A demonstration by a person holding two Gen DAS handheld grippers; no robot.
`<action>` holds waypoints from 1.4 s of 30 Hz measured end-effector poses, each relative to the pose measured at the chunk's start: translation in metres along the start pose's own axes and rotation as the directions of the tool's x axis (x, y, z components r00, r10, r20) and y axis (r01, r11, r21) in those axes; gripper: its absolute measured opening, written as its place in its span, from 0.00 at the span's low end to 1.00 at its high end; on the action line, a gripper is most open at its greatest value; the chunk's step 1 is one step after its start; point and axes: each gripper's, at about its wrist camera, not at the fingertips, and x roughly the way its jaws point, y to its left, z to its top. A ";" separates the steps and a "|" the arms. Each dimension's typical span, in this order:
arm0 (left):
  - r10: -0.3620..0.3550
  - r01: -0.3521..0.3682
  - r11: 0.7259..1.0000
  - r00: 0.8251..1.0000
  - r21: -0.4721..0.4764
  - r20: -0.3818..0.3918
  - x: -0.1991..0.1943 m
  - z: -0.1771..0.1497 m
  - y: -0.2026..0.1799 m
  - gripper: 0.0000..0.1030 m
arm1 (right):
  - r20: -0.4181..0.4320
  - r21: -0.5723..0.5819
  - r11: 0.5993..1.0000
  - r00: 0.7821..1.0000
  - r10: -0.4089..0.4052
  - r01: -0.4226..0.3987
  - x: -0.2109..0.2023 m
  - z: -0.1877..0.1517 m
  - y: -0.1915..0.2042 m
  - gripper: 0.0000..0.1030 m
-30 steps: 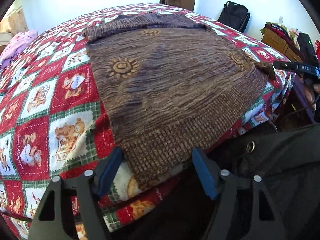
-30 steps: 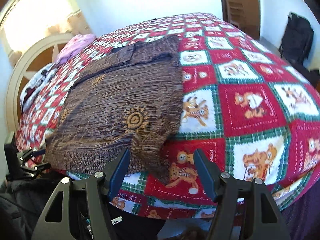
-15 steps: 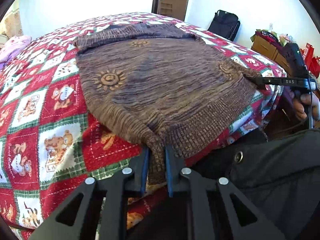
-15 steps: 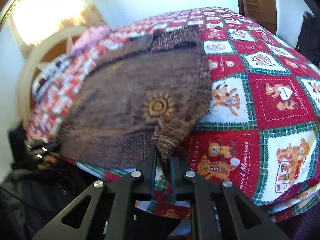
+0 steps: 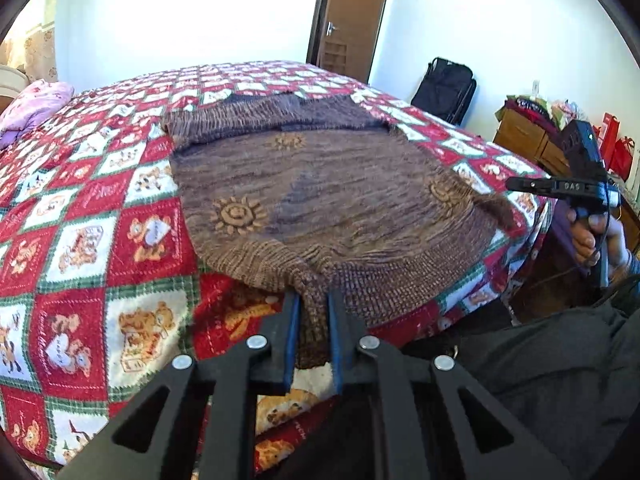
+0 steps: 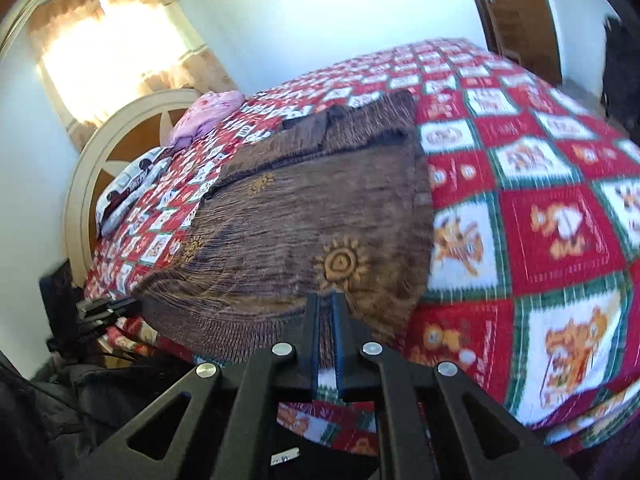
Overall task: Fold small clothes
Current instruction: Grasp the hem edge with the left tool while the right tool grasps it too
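A brown knit sweater with sun patterns lies spread on the bed, its ribbed hem at the near edge; it also shows in the right wrist view. My left gripper is shut on one hem corner, with fabric bunched between its blue pads. My right gripper is shut on the other hem corner, lifted slightly off the bed. The right gripper also shows in the left wrist view, at the right edge of the bed.
The bed has a red, green and white bear-patterned quilt. A pink garment lies near the headboard. A black bag, a door and a wooden dresser stand beyond the bed.
Both grippers went from open around the hem corners to shut on them. They have since lifted the corners slightly and pulled the hem up off the bed edge.
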 end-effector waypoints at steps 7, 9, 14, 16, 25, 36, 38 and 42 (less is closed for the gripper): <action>-0.006 0.005 1.000 1.000 -0.028 -0.026 0.005 -0.005 0.007 0.14 | 0.008 0.002 0.998 0.998 -0.067 0.067 -0.003 -0.008 -0.008 0.86; -0.011 0.010 0.999 1.000 -0.041 -0.025 0.004 -0.005 0.009 0.14 | -0.003 0.003 0.998 0.998 -0.070 0.070 0.002 -0.008 -0.009 0.83; -0.010 0.009 0.999 1.000 -0.043 -0.024 0.006 -0.006 0.011 0.14 | -0.101 -0.013 0.994 0.989 -0.111 0.110 0.030 -0.020 -0.012 0.34; -0.014 0.012 0.999 1.000 -0.041 -0.028 0.007 -0.007 0.012 0.14 | -0.106 -0.009 0.996 0.991 -0.086 0.086 0.031 -0.022 -0.013 0.10; -0.036 0.046 0.995 0.993 -0.092 0.115 -0.027 0.023 0.027 0.13 | 0.118 0.077 0.987 0.985 0.128 -0.137 -0.023 0.014 -0.016 0.07; -0.047 0.090 0.981 0.969 -0.170 0.242 -0.022 0.090 0.064 0.13 | 0.200 0.069 0.989 0.973 0.112 -0.128 -0.003 0.093 -0.008 0.06; -0.041 0.089 0.979 0.967 -0.182 0.250 -0.016 0.102 0.071 0.13 | 0.206 0.064 0.991 0.973 0.102 -0.117 0.005 0.111 -0.008 0.06; -0.042 0.096 0.974 0.967 -0.207 0.250 0.001 0.128 0.089 0.13 | 0.209 0.065 0.990 0.972 0.108 -0.124 0.021 0.148 -0.009 0.06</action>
